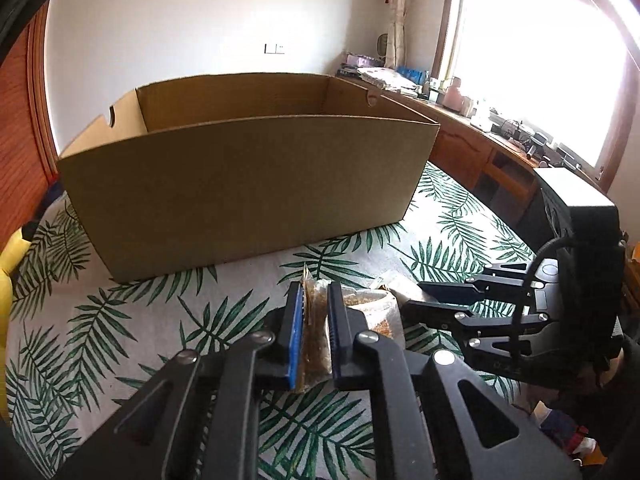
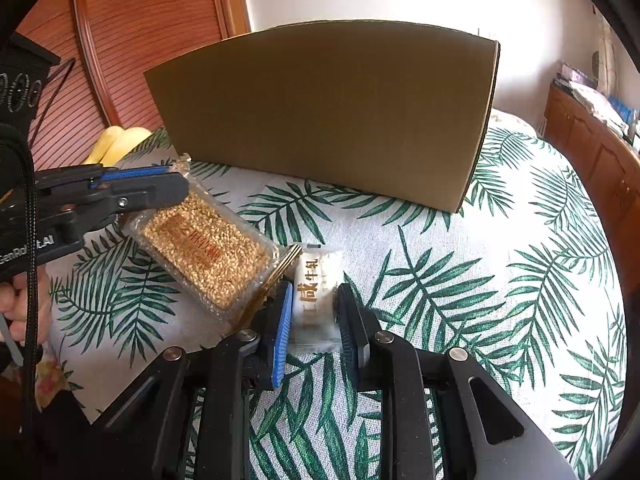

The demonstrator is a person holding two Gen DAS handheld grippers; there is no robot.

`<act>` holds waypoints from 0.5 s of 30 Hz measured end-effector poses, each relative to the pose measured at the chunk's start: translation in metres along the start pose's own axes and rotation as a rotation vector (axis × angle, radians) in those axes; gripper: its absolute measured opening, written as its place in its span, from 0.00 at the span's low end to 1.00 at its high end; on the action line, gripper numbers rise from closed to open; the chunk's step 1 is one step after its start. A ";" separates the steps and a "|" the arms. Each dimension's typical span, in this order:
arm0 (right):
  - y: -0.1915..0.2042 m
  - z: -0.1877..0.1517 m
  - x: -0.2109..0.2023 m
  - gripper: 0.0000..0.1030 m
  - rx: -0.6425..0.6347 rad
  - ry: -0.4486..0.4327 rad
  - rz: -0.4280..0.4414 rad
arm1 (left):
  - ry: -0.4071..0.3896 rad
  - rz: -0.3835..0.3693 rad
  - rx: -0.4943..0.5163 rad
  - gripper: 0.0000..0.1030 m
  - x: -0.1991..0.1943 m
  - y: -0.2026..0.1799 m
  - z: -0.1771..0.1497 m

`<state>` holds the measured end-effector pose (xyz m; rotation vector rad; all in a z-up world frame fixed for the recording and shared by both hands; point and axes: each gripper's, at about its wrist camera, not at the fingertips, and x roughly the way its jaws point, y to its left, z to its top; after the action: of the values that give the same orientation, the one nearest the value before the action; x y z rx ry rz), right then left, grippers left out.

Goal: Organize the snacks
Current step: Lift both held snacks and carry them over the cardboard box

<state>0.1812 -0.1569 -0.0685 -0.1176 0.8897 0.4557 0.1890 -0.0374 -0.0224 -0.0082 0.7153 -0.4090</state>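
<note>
My left gripper (image 1: 314, 304) is shut on a clear packet of sesame bar (image 1: 316, 332), held edge-on above the table; the right wrist view shows the same packet (image 2: 204, 248) hanging from the left gripper (image 2: 176, 184). My right gripper (image 2: 314, 296) is shut on a small white wrapped candy (image 2: 316, 300) just above the cloth; it shows in the left wrist view (image 1: 424, 300) to the right of the packet. An open cardboard box (image 1: 248, 184) stands behind both grippers; in the right wrist view only the box's outer wall (image 2: 332, 116) shows.
The table carries a white cloth with green leaf print (image 1: 120, 320). Yellow cushions (image 2: 116, 144) lie at the left edge. A wooden sideboard with clutter (image 1: 480, 128) stands under the window at the right. A wooden slatted door (image 2: 120, 40) is behind the box.
</note>
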 end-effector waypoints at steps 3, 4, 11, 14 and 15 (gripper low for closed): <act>0.000 0.000 -0.003 0.19 0.000 -0.015 -0.005 | -0.014 -0.003 0.003 0.06 -0.007 -0.002 0.001; 0.000 -0.001 -0.004 0.19 0.000 -0.017 -0.006 | -0.020 -0.004 0.003 0.06 -0.011 -0.001 0.001; -0.003 -0.004 -0.013 0.19 0.006 -0.046 -0.013 | -0.052 0.002 0.020 0.05 -0.027 -0.004 0.003; -0.003 -0.004 -0.017 0.19 0.003 -0.058 -0.015 | -0.071 0.001 0.028 0.05 -0.036 -0.004 0.005; -0.003 -0.004 -0.019 0.19 0.003 -0.063 -0.016 | -0.076 0.000 0.032 0.05 -0.040 -0.004 0.007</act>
<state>0.1694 -0.1669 -0.0567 -0.1073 0.8270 0.4413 0.1649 -0.0277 0.0084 0.0058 0.6334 -0.4180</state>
